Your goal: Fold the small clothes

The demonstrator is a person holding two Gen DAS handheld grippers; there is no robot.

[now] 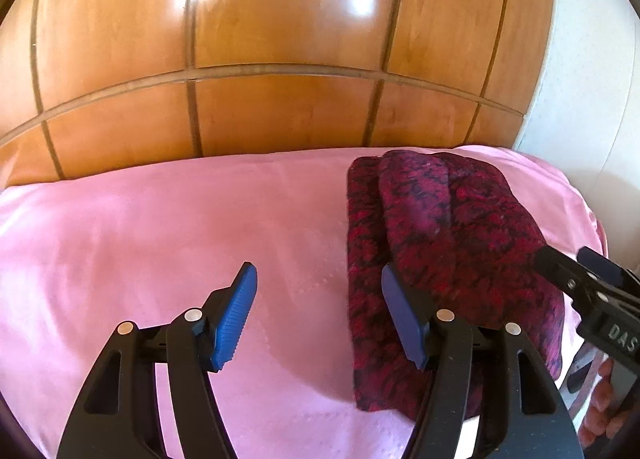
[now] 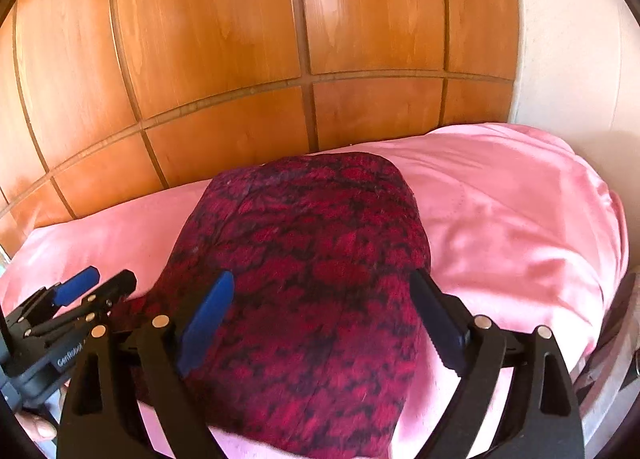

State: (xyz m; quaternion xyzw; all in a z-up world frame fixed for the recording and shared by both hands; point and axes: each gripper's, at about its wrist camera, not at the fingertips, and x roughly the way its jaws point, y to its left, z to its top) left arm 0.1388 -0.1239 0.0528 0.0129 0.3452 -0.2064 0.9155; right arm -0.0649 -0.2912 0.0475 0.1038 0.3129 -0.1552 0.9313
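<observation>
A red-and-black knitted garment (image 1: 452,243) lies folded into a thick bundle on the pink sheet (image 1: 160,235), right of centre in the left wrist view. My left gripper (image 1: 318,315) is open and empty; its right finger sits at the bundle's left edge. In the right wrist view the bundle (image 2: 312,283) fills the middle, and my right gripper (image 2: 320,319) is open with its jaws spread on either side above it, holding nothing. The right gripper also shows at the right edge of the left wrist view (image 1: 576,271). The left gripper shows in the right wrist view (image 2: 96,283).
A wooden panelled wardrobe (image 1: 280,59) stands directly behind the bed. A white wall (image 1: 580,99) is at the right. The pink sheet drops off at the bed's right edge (image 2: 600,259). A hand (image 1: 600,407) holds the right gripper.
</observation>
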